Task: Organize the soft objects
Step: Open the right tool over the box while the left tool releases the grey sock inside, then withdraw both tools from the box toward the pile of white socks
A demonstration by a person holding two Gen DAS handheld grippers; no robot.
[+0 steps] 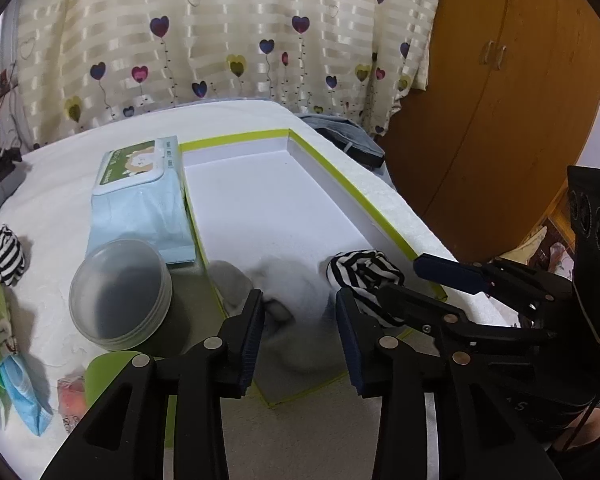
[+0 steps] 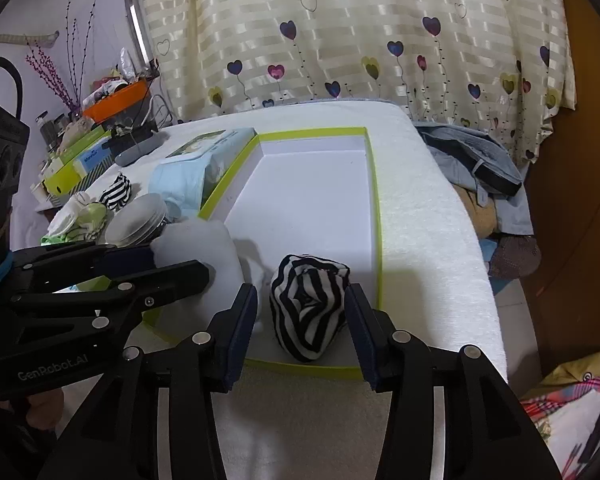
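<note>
A: How does the right hand-held gripper (image 2: 300, 312) stand?

B: Its jaws are spread wide. The black-and-white striped sock ball (image 2: 308, 304) sits between them, on the floor of the green-rimmed white box (image 2: 374, 184), at the box's near end. Gaps show on both sides of the sock ball, so the pads are not pressing it. It is released.

A: And the left hand-held gripper (image 1: 300, 320)?

B: Also spread, though less wide. It hangs over the near end of the same box, above a white-and-grey soft bundle (image 1: 288, 280) that lies beside the striped sock ball, on the side towards the wet-wipes pack. The bundle is blurred there. The left wrist view shows the pads clear of it, so nothing is grasped.

A: Where does the box sit?

B: On a white towel-covered table (image 2: 428, 208), open side up. The rest of its floor is bare white.

A: What lies beside the box?

B: A pale blue wet-wipes pack (image 1: 140, 196) touches its long wall. Near the pack's front end stands a round translucent lidded tub (image 1: 120, 300). Farther out from the box lie a second striped sock ball (image 1: 6, 256) and green-and-blue cloth pieces (image 1: 4, 360).
</note>
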